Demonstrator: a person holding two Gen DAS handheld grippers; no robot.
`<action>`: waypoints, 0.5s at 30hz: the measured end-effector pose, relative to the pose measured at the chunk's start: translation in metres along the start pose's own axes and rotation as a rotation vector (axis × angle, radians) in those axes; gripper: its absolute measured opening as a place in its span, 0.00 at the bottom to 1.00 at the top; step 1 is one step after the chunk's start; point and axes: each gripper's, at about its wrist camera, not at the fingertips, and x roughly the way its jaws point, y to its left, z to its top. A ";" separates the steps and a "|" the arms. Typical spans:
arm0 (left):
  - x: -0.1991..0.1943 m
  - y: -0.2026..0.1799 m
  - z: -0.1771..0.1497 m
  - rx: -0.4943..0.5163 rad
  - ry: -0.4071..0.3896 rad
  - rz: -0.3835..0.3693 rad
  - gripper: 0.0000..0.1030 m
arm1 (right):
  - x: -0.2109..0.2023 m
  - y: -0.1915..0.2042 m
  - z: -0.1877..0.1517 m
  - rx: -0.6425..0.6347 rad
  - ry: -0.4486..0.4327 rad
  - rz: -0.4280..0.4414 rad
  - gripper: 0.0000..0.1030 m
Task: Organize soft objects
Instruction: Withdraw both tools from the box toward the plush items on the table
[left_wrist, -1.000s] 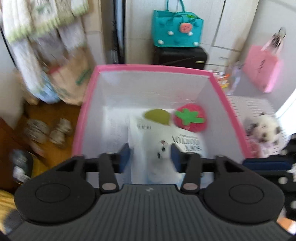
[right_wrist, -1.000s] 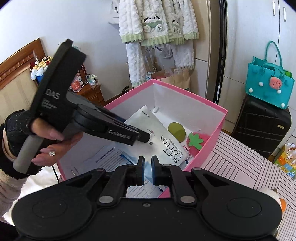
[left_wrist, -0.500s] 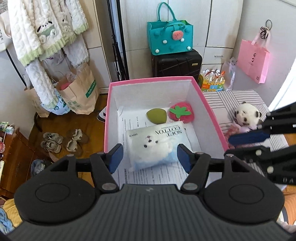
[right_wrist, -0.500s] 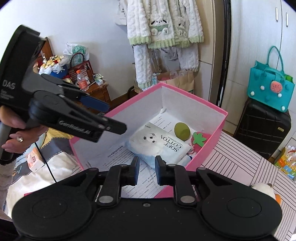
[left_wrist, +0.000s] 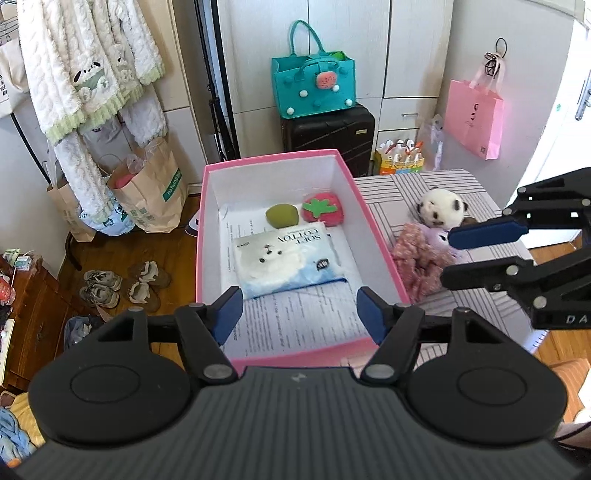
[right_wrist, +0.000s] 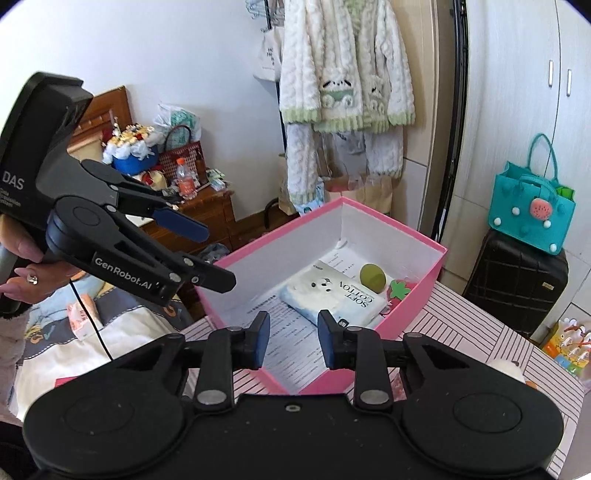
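Left wrist view: left gripper (left_wrist: 299, 310) wide open, empty, above pink box (left_wrist: 373, 236). Tissue pack (left_wrist: 291, 260) lies inside; panda plush (left_wrist: 441, 206) at 2 o'clock outside.

Right wrist view: right gripper (right_wrist: 293, 338) parted, empty; left gripper (right_wrist: 207, 254) at 10 o'clock.

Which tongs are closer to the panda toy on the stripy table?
The right tongs. They hang open just beside the panda toy, over the doll clothes. The left tongs are open too, farther off above the near end of the pink box.
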 end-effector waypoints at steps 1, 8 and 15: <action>-0.004 -0.001 -0.003 -0.001 -0.006 0.004 0.66 | -0.005 0.002 -0.002 -0.003 -0.006 0.000 0.33; -0.023 -0.013 -0.021 0.007 -0.021 0.009 0.70 | -0.038 0.008 -0.020 -0.018 -0.042 -0.006 0.37; -0.032 -0.037 -0.033 0.065 0.003 0.006 0.74 | -0.063 0.009 -0.039 -0.044 -0.050 -0.029 0.43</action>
